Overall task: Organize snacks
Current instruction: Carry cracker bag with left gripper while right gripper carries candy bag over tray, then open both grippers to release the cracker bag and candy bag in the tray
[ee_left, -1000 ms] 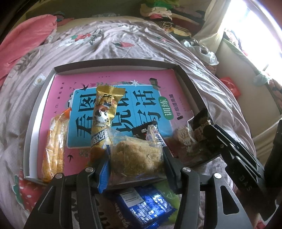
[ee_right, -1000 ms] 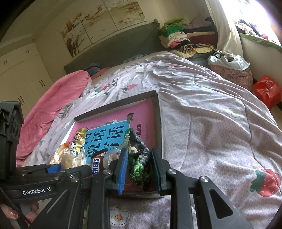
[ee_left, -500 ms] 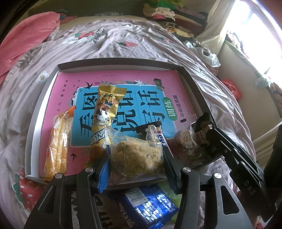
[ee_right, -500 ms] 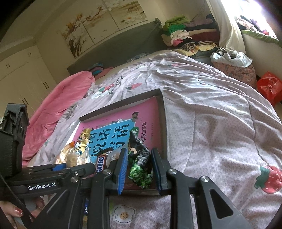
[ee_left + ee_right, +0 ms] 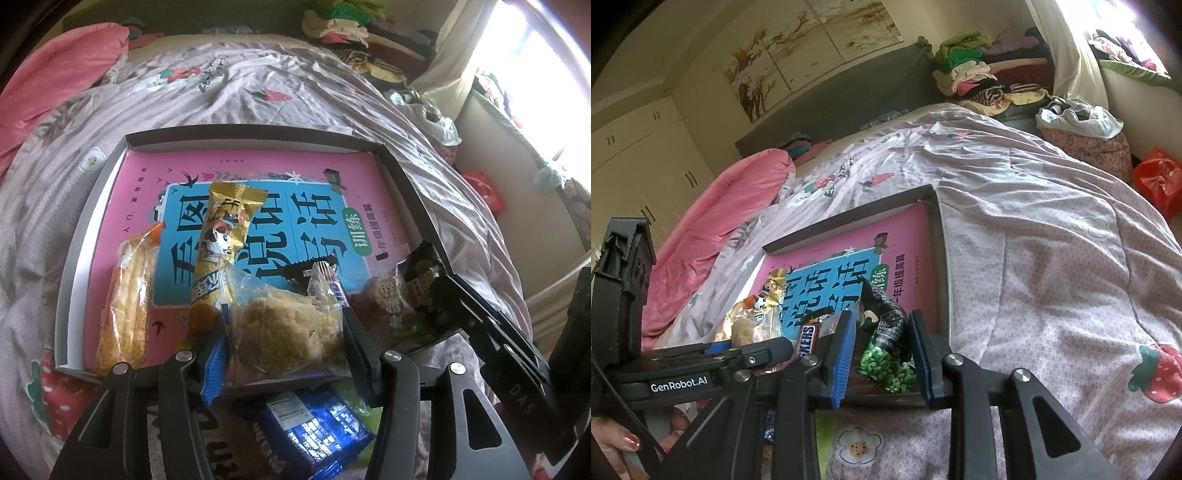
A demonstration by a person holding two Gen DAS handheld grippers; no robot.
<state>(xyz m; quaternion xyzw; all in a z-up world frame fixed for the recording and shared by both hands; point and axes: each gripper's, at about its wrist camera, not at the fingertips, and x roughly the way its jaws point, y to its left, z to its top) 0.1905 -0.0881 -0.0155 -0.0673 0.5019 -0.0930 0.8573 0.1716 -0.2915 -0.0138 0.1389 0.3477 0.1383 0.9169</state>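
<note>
Left gripper: the jaws are opening around a clear cake pack, which sits between them at the tray's near edge. The pads look close to the wrapper on both sides; contact appears light. Right gripper: the jaws are opening around a dark pea pack, lodged between the blue pads at the tray's near right corner, and the wrapper appears to touch the pads yet.

Judgement on the step: both packs are being set down in the tray. Each should be let go fully before the hand lifts, and the withdrawal should run straight back along the fingers, so that crinkled film does not drag with a pad. The cake looks crumbly; squeezing again would likely break it.

Near zone, left view: blue pack lies outside the tray, at 6 o'clock from the cake pack, under the gripper. It is probably still to be placed.

Middle zone: gold stick pack stands at 11 o'clock from the cake pack, lying lengthwise. Orange wafer pack lies at 9 o'clock, parallel to it. A Snickers bar shows in the right view just left of the right gripper.

Far zone: the tray floor is a pink book, bare towards 12 o'clock. The tray rests on a strawberry-print quilt.
</note>
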